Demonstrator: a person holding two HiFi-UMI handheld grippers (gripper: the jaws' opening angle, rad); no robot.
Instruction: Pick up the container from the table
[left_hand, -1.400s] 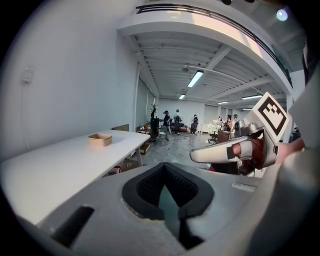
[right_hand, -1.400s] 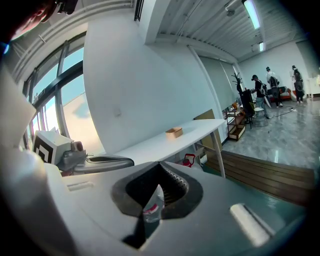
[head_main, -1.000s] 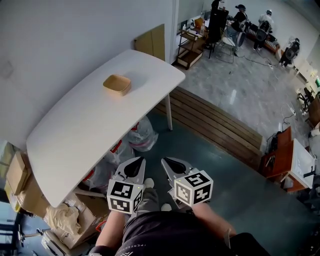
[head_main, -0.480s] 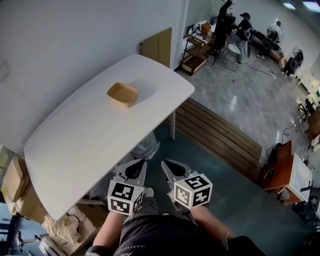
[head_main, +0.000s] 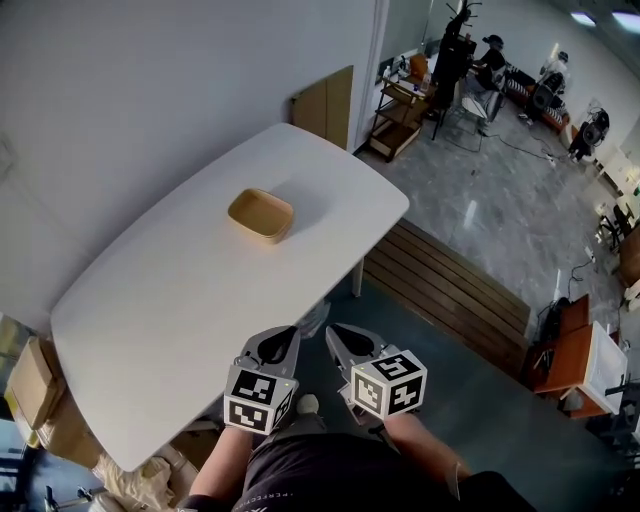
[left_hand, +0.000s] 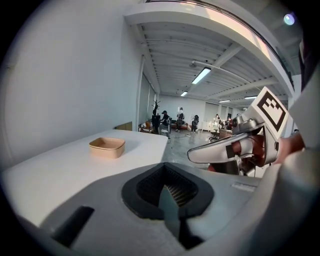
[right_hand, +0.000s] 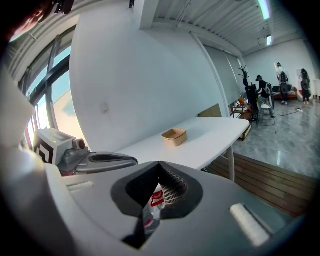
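The tan container (head_main: 261, 215) sits upper-centre on the white worktop (head_main: 150, 290), well apart from the left hand-held gripper (head_main: 288, 333) and right hand-held gripper (head_main: 333, 330), both pressed together and empty. Best spread one before straddling its rim.

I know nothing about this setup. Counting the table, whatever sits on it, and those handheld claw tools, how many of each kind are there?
table: 1
container, tan, on the table: 1
grippers: 2, the left gripper and the right gripper
Total: 4
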